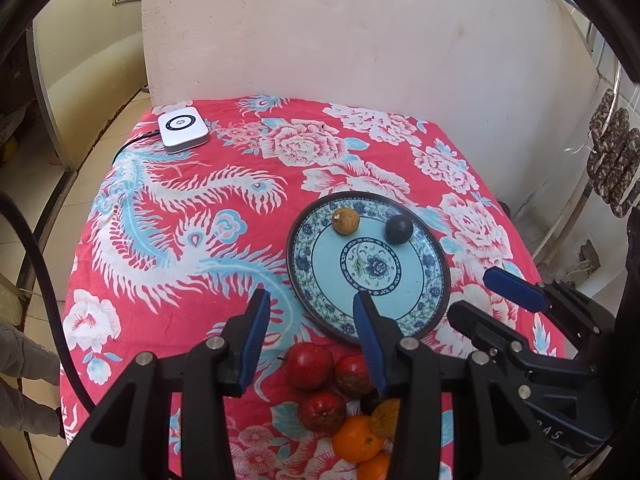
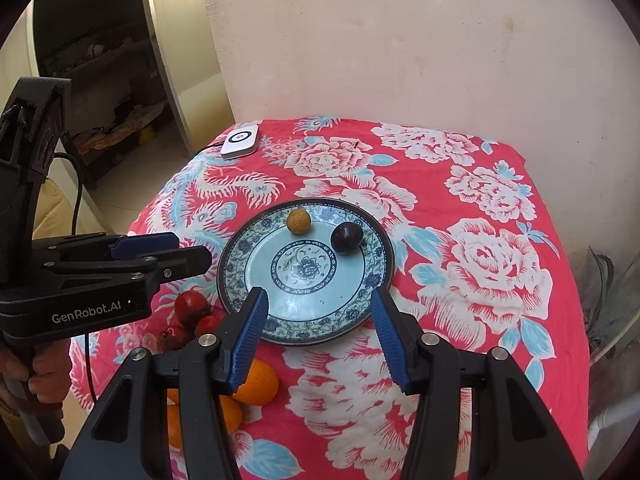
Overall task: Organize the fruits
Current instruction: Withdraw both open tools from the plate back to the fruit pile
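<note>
Grippers: my left gripper (image 1: 312, 304) and my right gripper (image 2: 318, 304) both hang above the table with their blue-padded jaws spread apart and nothing between them.
Loose fruit: directly under my left gripper, at the near edge of the tablecloth (image 1: 168, 208), lies a cluster of three red fruits (image 1: 308, 364) touching one another, with oranges (image 1: 356, 438) and one brownish fruit (image 1: 386, 418) just beside them on the nearer side.
Plate: beyond the cluster, close to the red fruits, sits the blue-and-white patterned plate (image 2: 256, 236). My right gripper's tips hang over its near rim.
Fruit on plate: a yellow-brown fruit (image 2: 298, 221) and a dark purple fruit (image 2: 346, 239) rest on the far half of the plate, near each other but apart.
Far corner: a white square device (image 1: 183, 128) lies at the far left corner of the cloth with a dark cable running off the edge.
Background: a pale plaster wall (image 1: 360, 32) stands behind the table.
</note>
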{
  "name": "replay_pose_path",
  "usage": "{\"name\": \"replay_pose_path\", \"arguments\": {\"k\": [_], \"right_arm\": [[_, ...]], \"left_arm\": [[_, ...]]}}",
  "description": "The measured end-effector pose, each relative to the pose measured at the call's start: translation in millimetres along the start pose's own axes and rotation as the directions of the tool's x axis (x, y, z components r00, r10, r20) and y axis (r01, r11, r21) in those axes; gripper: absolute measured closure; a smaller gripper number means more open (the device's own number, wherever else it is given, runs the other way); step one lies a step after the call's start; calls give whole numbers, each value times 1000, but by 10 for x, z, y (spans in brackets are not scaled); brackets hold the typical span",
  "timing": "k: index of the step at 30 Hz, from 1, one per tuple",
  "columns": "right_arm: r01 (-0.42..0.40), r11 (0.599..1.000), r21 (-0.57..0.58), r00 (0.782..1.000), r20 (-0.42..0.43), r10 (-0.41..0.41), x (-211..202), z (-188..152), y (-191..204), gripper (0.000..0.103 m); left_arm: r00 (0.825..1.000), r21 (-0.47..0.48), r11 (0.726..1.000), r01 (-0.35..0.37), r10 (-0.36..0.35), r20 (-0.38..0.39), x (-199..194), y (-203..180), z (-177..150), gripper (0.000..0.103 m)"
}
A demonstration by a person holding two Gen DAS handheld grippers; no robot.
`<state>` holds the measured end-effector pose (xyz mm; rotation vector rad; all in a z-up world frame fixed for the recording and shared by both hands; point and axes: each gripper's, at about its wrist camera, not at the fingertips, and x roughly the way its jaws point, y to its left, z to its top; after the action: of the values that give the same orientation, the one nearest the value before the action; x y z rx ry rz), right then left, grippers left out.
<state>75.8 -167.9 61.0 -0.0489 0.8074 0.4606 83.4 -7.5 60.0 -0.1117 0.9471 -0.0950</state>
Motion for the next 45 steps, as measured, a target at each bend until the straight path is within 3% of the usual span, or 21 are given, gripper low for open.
{"name": "replay_pose_path", "arguments": {"k": [16,31,41,45], "right_arm": [[-2,1000,26,1000,-19,3,-178,-270,72,48],[-11,1000,12,999,-33,12,-223,-389,146,48],[-15,1000,2,999,-36,15,-200,-386,197,48],[-17,1000,0,999,-39,17,-193,-387,213,48]], "left_arm": [[1000,-36,999,-15,15,-24,-206,189,-318,57],[995,-61,996,60,-64,-73,-158,142,-486,57],[994,-67,995,69,-74,-80,-81,149,-561,58],[991,-84,992,94,-101,-91,-37,167,-582,63]]}}
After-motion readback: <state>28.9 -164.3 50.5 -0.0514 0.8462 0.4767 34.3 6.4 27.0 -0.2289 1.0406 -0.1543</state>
